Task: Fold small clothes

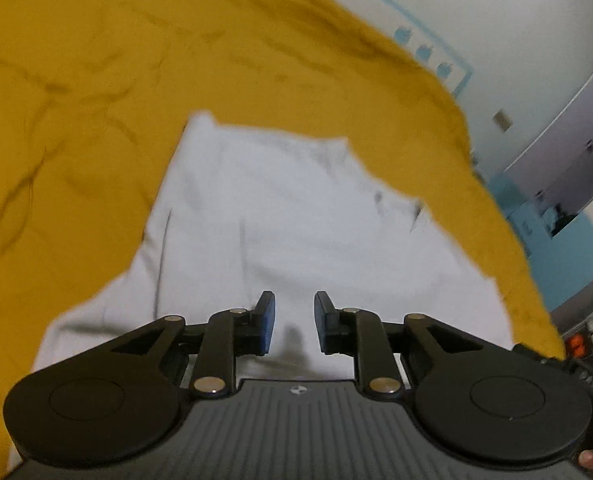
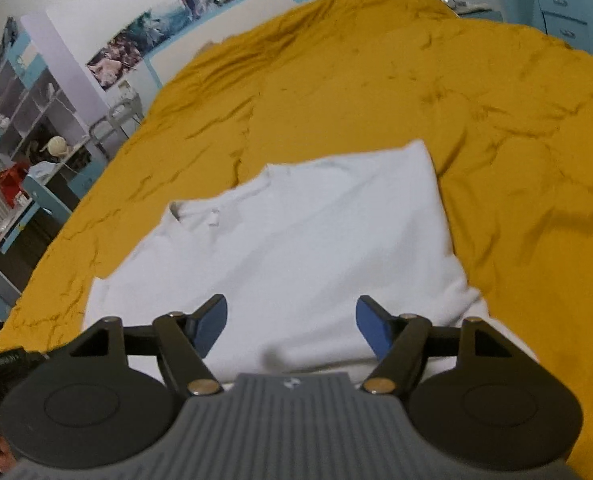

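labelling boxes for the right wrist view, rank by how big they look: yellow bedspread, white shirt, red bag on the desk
1. yellow bedspread, fills most of the view
2. white shirt
3. red bag, tiny, though it sits farthest away, so its true size is unsure

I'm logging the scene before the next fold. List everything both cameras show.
shirt: one, white, lying partly folded on the bed cover, below both grippers
bed cover: one, mustard yellow, wrinkled, under the shirt
posters: several, blue-toned, on the far wall
shelves: one unit, pale, left in the right wrist view, holding small items
drawers: one unit, light blue, top right in the right wrist view
left gripper: black with blue pads, jaws narrowly apart, nothing between them, over the shirt
right gripper: black with blue pads, jaws wide apart, empty, over the shirt
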The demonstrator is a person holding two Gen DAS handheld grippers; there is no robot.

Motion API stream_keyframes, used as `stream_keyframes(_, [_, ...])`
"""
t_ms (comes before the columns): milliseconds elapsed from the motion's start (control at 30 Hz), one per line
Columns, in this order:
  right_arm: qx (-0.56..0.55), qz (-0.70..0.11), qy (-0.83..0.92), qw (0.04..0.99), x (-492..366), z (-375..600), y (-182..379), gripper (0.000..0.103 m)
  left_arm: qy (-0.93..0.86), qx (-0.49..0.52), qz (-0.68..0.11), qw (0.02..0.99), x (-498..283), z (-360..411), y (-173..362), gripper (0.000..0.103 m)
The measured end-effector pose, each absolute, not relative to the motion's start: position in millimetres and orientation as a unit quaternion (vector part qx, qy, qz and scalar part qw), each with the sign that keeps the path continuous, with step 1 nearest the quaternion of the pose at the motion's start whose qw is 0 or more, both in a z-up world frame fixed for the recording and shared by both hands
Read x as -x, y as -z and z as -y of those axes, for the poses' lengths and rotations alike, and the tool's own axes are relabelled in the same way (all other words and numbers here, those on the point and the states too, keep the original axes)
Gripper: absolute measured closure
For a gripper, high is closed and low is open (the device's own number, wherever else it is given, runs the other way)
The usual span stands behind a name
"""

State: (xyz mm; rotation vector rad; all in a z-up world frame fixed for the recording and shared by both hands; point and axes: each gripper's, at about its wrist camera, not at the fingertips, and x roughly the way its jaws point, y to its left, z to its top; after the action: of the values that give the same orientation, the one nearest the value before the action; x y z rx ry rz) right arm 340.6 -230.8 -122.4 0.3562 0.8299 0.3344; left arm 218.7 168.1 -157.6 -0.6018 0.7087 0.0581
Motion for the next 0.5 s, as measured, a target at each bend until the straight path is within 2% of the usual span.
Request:
stream_keyframes(367, [-0.188, -0.39, -0.121, 0.893, -337.4, 257.4, 160.9, 0.039, -0.036, 0.249, -0.353, 0.901, -219.2, -171.6, 178.2, 0.082])
stream_keyframes(500, [-0.15, -0.383, -0.119, 0.904, -333.0, 247.3, 165.9, 0.039, -0.026, 0.269, -0.349, 0.897, -218.7, -178.7, 183.6, 0.082])
